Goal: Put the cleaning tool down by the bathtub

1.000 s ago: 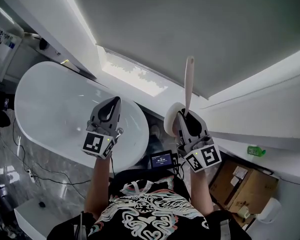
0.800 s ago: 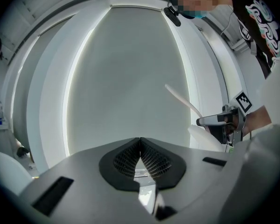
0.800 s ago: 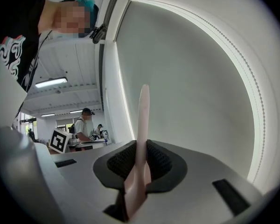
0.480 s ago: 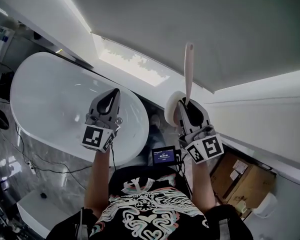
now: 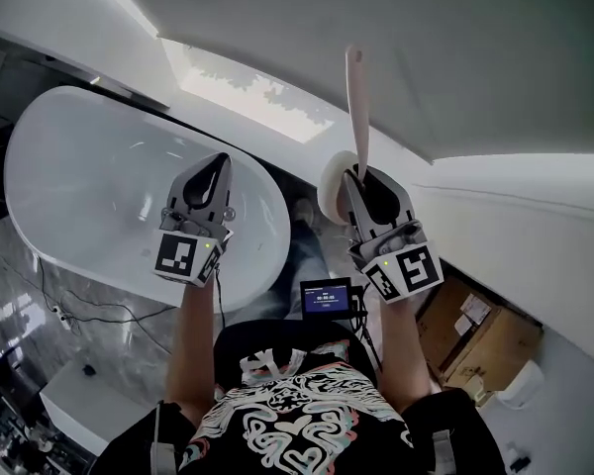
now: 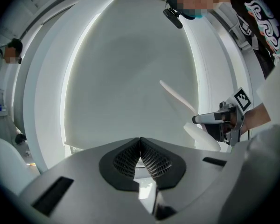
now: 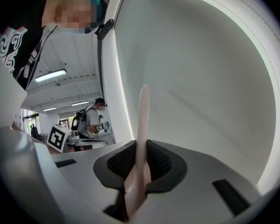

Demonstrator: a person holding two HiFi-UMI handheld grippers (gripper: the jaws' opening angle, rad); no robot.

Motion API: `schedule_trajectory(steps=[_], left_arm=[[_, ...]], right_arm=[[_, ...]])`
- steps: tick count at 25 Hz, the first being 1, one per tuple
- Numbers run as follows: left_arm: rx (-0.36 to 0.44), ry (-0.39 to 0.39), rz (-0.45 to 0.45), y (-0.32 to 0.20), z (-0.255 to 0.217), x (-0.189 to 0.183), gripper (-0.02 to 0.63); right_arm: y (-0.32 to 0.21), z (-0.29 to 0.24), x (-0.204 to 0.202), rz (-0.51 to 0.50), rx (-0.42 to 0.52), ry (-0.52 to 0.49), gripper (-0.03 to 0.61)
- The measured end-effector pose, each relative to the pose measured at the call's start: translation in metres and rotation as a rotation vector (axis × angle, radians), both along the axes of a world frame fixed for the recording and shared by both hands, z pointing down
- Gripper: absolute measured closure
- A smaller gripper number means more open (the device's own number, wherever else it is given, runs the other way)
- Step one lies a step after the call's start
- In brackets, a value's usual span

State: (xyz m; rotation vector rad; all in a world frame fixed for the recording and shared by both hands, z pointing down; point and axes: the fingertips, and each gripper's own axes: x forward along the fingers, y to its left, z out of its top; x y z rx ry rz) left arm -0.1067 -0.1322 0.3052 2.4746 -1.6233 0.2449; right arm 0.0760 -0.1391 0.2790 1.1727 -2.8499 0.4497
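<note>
The cleaning tool is a brush with a long pale pink handle (image 5: 356, 107) and a round white head (image 5: 330, 188). My right gripper (image 5: 362, 180) is shut on the handle low down, near the head, and the handle stands up past the jaws (image 7: 142, 125). The white oval bathtub (image 5: 89, 191) lies at the left of the head view. My left gripper (image 5: 217, 166) hangs over the tub's right end, shut, with nothing between its jaws. The left gripper view shows the tool (image 6: 178, 97) and the right gripper (image 6: 218, 120) off to the right.
A small lit screen (image 5: 324, 297) hangs at the person's chest. Cardboard boxes (image 5: 480, 339) stand at the lower right. Cables (image 5: 74, 315) trail on the marble floor beside the tub. A person with a backpack (image 7: 86, 118) stands in the background.
The head view has shifted, so the tub sits further left. The right gripper and tool have drifted slightly left and up in the picture. Both grippers stay shut.
</note>
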Motion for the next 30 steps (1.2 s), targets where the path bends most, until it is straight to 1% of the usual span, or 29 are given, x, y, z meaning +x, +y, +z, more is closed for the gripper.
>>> schedule_trajectory(steps=[6,9,15,19,24,28,30], left_arm=[[-0.035,0.012,-0.008,-0.015,0.034,0.000,0.597],[-0.047,0.022,-0.018,-0.022,0.050,-0.004,0.597],[-0.087,0.052,-0.028,-0.023,0.082,-0.007,0.597],[-0.091,0.055,-0.032,-0.031,0.100,-0.008,0.597],[-0.111,0.084,-0.055,-0.035,0.125,-0.013,0.597],[-0.129,0.093,-0.066,-0.037,0.145,-0.016,0.597],[-0.137,0.110,-0.075,-0.035,0.153,-0.018,0.597]], right_arm=[[-0.014,0.036,-0.006,-0.030,-0.028,0.051,0.500],[-0.021,0.050,-0.013,-0.050,-0.030,0.053,0.500],[-0.031,0.079,-0.026,-0.093,-0.048,0.088,0.500],[-0.040,0.104,-0.032,-0.113,-0.063,0.103,0.500],[-0.044,0.134,-0.041,-0.153,-0.082,0.140,0.500],[-0.048,0.157,-0.045,-0.166,-0.099,0.158,0.500],[-0.047,0.167,-0.048,-0.171,-0.108,0.166,0.500]])
